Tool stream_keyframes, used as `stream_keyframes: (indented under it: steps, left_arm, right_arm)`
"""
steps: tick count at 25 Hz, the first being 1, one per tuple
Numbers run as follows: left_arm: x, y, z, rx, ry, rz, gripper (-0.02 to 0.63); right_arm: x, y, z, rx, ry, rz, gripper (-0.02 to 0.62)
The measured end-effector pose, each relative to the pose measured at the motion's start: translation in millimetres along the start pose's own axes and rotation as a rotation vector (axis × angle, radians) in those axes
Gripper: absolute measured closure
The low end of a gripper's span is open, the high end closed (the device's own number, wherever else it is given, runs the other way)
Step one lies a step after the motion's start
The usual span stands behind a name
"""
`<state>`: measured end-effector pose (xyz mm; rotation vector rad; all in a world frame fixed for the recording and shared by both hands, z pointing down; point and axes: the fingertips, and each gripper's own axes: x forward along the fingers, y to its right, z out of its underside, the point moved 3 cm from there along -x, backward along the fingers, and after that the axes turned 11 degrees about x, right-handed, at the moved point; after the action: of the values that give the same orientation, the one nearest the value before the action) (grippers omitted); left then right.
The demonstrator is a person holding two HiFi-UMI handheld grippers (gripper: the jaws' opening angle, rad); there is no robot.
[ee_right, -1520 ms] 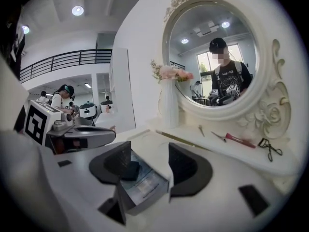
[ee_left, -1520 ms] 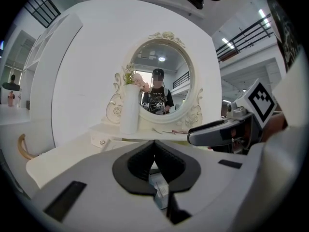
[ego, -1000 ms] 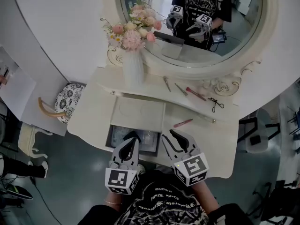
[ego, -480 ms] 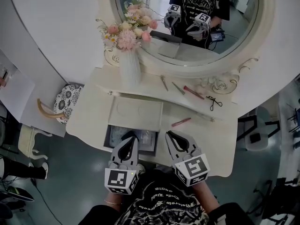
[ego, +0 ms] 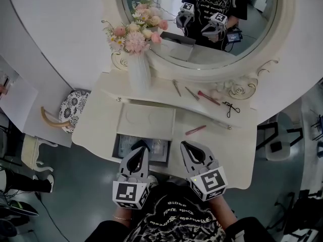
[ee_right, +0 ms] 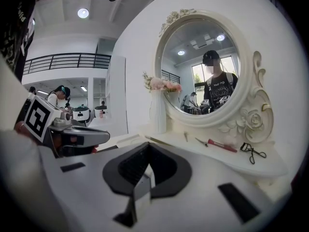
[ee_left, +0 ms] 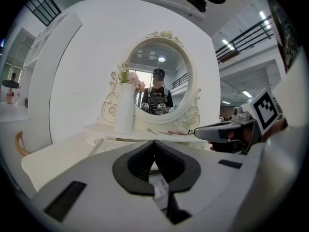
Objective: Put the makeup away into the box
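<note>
Several makeup pieces lie on the white vanity [ego: 222,150]: a pink stick [ego: 196,130] on the tabletop, and on the raised shelf two thin metal tools [ego: 177,88], a red pencil [ego: 208,98] [ee_right: 222,145] and a black eyelash curler [ego: 230,110] [ee_right: 252,151]. The box [ego: 123,146] stands open at the table's front left, its white lid [ego: 146,121] laid back. My left gripper [ego: 140,147] [ee_left: 154,142] is shut and empty over the box's front. My right gripper [ego: 187,146] [ee_right: 147,147] has just been closing and is shut on nothing, just right of the box and short of the pink stick.
A white vase [ego: 140,72] of pink flowers stands at the shelf's left, under the oval mirror [ego: 202,29]. A patterned stool [ego: 72,110] sits left of the table. Grey floor lies beyond the table's front edge.
The right gripper's jaws, apart a second ago, have closed with nothing between them. The left gripper has stayed where it was.
</note>
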<state>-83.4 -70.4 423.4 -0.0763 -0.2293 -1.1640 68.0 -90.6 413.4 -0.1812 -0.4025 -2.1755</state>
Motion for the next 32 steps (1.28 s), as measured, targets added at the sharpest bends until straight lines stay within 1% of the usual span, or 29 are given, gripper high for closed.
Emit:
stream_keyframes:
  steps: [15, 21, 32]
  left_arm:
    - [0, 5, 4, 0.003, -0.018, 0.017, 0.591]
    - [1, 6, 0, 0.006, 0.002, 0.018, 0.591]
    - [3, 10, -1, 0.014, 0.006, 0.042, 0.591]
  right_arm:
    - [-3, -1, 10, -0.033, -0.021, 0.011, 0.586]
    - [-5, -1, 11, -0.028, -0.012, 0.006, 0.586]
    - [-4, 0, 12, -0.038, -0.006, 0.013, 0.586]
